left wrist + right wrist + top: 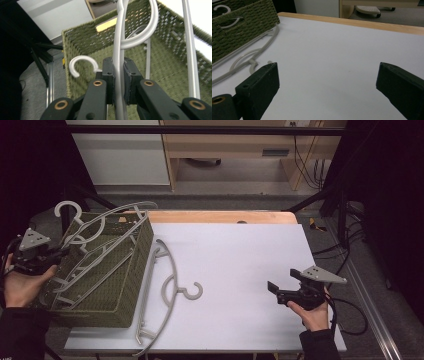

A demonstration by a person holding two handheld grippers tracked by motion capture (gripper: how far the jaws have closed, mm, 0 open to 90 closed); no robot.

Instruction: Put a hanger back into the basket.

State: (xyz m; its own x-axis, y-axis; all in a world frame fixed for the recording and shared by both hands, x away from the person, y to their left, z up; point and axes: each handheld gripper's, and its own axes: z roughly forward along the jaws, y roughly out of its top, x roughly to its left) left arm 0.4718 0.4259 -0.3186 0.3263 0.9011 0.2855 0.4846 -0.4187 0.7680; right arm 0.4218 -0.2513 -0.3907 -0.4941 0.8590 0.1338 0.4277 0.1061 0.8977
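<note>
Open surface lay right of the woven basket (pixel 125 285); the basket's own mouth was crowded.

Against the basket's right wall a grey hanger (pixel 167 290) lay flat on the surface (pixel 240 265), its hook pointing away from the basket, so any low pass close along that wall met it. Beyond that hanger, farther right of the basket, the surface was bare up to the right gripper (pixel 275 291), whose jaws stood wide apart over it. Inside the basket, several hangers (pixel 100 250) leaned across the opening and over its left rim, leaving only narrow gaps. At that left rim the left gripper (pixel 118 82) was clamped on one hanger's stem.
</note>
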